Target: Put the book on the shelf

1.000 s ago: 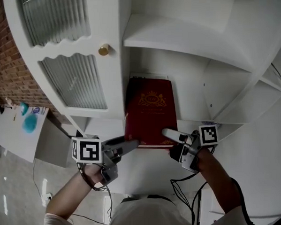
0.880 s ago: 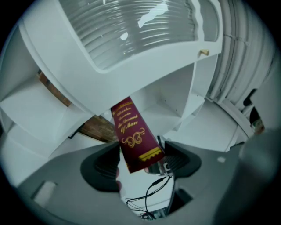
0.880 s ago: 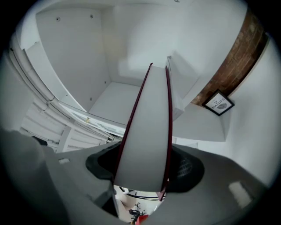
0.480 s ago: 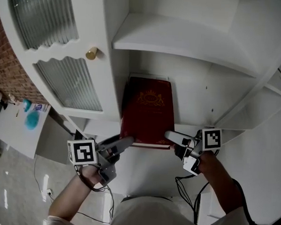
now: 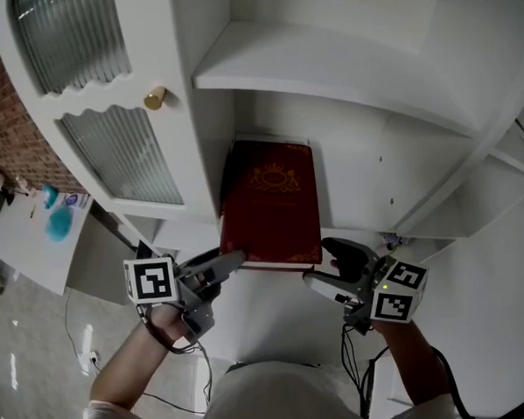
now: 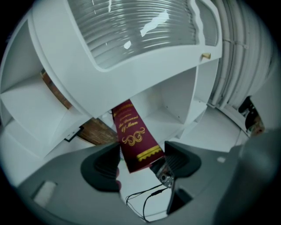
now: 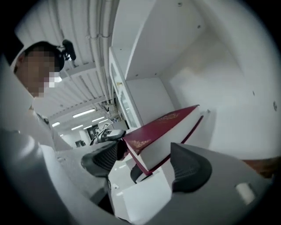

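On the shelf (image 5: 345, 216), book (image 5: 271, 205) lies flat, long axis pointing inward
Left tongs (image 5: 233, 262) clamp its near corner; right tongs (image 5: 322, 264), just opening wide, loosely straddle the other

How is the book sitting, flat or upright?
Flat: the book lies cover-up on the shelf floor, spine to the left.

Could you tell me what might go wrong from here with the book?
The book juts past the front edge of the shelf, so it might tip out once the left claw lets go of its spine corner. The jaws of the right claw have just been opening and straddle the near corner; pulling back crookedly could drag the book along.
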A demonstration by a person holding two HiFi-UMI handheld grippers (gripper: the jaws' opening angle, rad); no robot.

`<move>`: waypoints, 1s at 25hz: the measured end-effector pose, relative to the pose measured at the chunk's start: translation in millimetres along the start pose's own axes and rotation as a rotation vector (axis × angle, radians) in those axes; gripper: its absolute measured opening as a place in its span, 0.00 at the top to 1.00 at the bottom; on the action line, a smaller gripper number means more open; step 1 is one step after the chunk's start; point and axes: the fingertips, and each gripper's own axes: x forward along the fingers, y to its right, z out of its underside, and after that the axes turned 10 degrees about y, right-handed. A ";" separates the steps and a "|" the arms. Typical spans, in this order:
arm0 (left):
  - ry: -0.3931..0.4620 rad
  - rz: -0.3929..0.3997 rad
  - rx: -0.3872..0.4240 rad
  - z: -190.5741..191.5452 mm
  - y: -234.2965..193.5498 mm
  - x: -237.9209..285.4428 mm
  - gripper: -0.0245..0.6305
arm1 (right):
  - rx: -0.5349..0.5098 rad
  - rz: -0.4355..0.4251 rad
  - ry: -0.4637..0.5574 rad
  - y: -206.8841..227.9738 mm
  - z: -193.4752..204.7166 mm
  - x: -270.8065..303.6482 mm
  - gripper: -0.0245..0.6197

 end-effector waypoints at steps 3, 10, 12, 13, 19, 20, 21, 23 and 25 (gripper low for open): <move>-0.002 -0.012 0.000 -1.1 -2.3 3.9 0.45 | -0.177 0.063 -0.049 8.4 10.2 9.1 0.38; -0.005 -0.019 0.034 -8.6 -6.0 13.3 0.44 | -0.287 0.191 -0.025 29.6 5.8 27.1 0.40; -0.006 -0.033 0.063 -14.6 -7.8 11.1 0.44 | -0.288 0.193 -0.020 31.5 4.0 33.3 0.40; -0.007 -0.038 0.082 -17.4 -8.0 9.2 0.43 | -0.292 0.194 -0.019 32.3 3.1 36.3 0.40; 0.018 -0.037 0.161 -33.6 -5.0 -11.1 0.43 | -0.315 0.240 -0.029 43.6 0.9 47.5 0.46; 0.023 -0.033 0.175 -35.4 -3.3 -14.3 0.43 | -0.312 0.245 -0.026 45.9 0.1 48.9 0.46; 0.024 -0.031 0.192 -36.3 -1.9 -17.0 0.43 | -0.307 0.249 -0.025 48.3 -0.6 50.4 0.46; 0.016 -0.034 0.224 -35.3 -2.2 -21.7 0.43 | -0.300 0.260 -0.025 52.5 -2.2 53.4 0.47; 0.007 -0.060 0.241 -32.3 -11.4 -28.4 0.43 | -0.303 0.274 -0.028 55.3 -3.7 56.5 0.49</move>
